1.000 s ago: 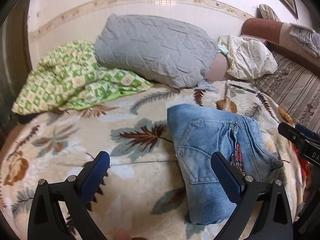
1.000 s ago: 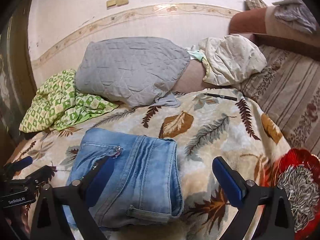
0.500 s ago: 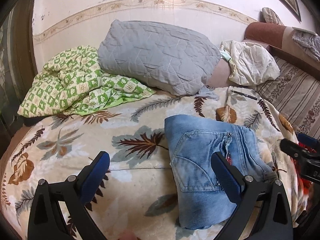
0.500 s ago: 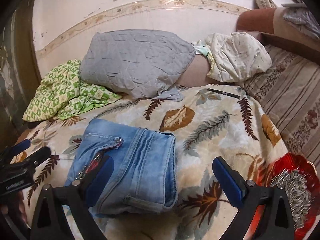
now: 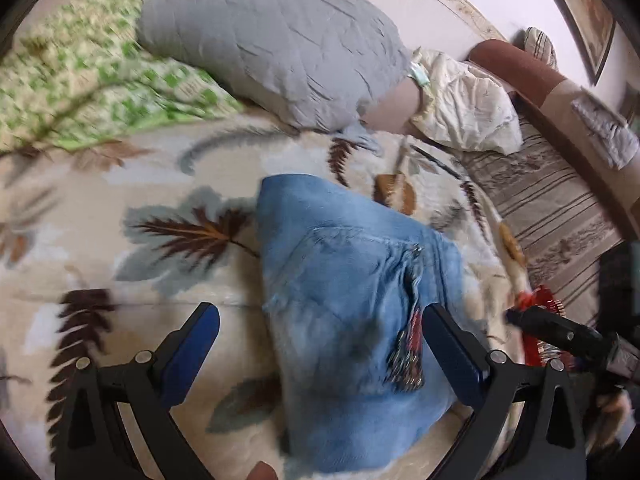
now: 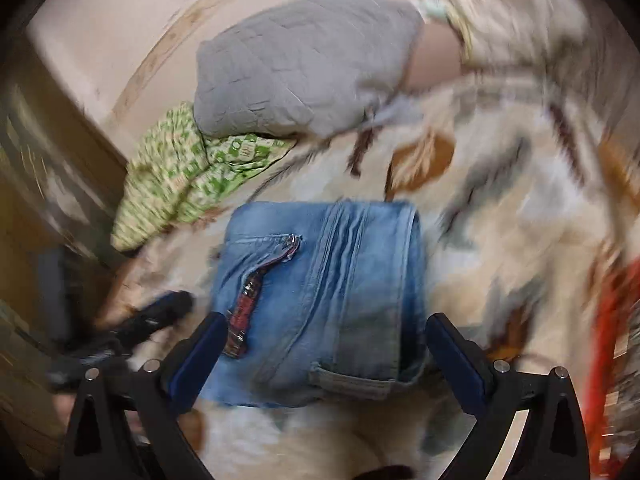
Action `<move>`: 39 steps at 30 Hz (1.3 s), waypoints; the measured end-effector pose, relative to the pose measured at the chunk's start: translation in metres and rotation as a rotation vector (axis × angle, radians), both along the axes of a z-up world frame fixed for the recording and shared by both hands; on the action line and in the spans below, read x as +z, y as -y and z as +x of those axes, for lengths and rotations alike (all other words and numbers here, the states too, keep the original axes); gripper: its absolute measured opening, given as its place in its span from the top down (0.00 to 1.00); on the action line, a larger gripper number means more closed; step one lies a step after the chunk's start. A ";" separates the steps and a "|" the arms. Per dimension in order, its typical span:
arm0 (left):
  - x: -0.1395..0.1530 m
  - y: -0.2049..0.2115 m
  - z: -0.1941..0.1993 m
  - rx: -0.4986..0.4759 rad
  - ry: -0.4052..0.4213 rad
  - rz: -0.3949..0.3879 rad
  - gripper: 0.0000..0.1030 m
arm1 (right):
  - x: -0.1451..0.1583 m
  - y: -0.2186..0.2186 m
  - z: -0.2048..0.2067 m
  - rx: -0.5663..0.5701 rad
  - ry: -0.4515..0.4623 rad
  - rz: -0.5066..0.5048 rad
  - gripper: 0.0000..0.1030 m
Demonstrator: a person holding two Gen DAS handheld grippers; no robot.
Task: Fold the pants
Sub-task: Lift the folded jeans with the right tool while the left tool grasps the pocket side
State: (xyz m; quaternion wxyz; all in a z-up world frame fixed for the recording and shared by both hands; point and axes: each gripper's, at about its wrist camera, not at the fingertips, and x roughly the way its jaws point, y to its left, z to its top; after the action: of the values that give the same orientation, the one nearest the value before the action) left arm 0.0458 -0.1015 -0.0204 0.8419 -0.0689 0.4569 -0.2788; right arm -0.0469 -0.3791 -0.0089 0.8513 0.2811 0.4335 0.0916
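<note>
Although motion blur smears much of both views, the jeans (image 5: 352, 300) can be made out as a compact, thick folded stack lying on the leaf-patterned blanket (image 5: 140, 280), just in front of the grey pillow (image 5: 272, 44). The folding is judged to be essentially done: no loose leg is seen trailing from the stack, and at most a final squaring or pressing flat appears to be left.

The left tongs (image 5: 320, 350) are held spread wide above the near end of the jeans, with nothing pinched between them. The right tongs (image 6: 322, 354) are likewise spread, empty, over the near edge of the stack, where a belt loop and the hem are seen.

Counted: one pair of jeans, two tongs, one grey pillow, one green checked cloth (image 5: 80, 80) at the far left of the jeans, and one cream crumpled cloth (image 5: 464, 108) at the far right. A red object (image 6: 616, 340) is seen to the right of the jeans; its nature cannot be told through the blur.
</note>
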 end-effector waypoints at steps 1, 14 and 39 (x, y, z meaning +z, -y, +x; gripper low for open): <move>-0.002 0.004 0.005 -0.017 -0.013 -0.012 0.02 | -0.006 0.010 0.002 -0.015 -0.021 0.057 0.03; -0.052 0.013 0.044 -0.130 -0.317 -0.183 0.02 | -0.050 0.026 0.021 0.047 -0.234 0.194 0.03; -0.079 0.016 0.062 -0.101 -0.511 -0.344 0.00 | -0.095 0.012 0.039 0.062 -0.228 0.335 0.18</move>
State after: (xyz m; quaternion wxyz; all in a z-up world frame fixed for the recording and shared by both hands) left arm 0.1079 -0.1174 -0.0991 0.6607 -0.2555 0.6027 -0.3672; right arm -0.0075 -0.3915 -0.1034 0.7347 0.4141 0.5142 0.1560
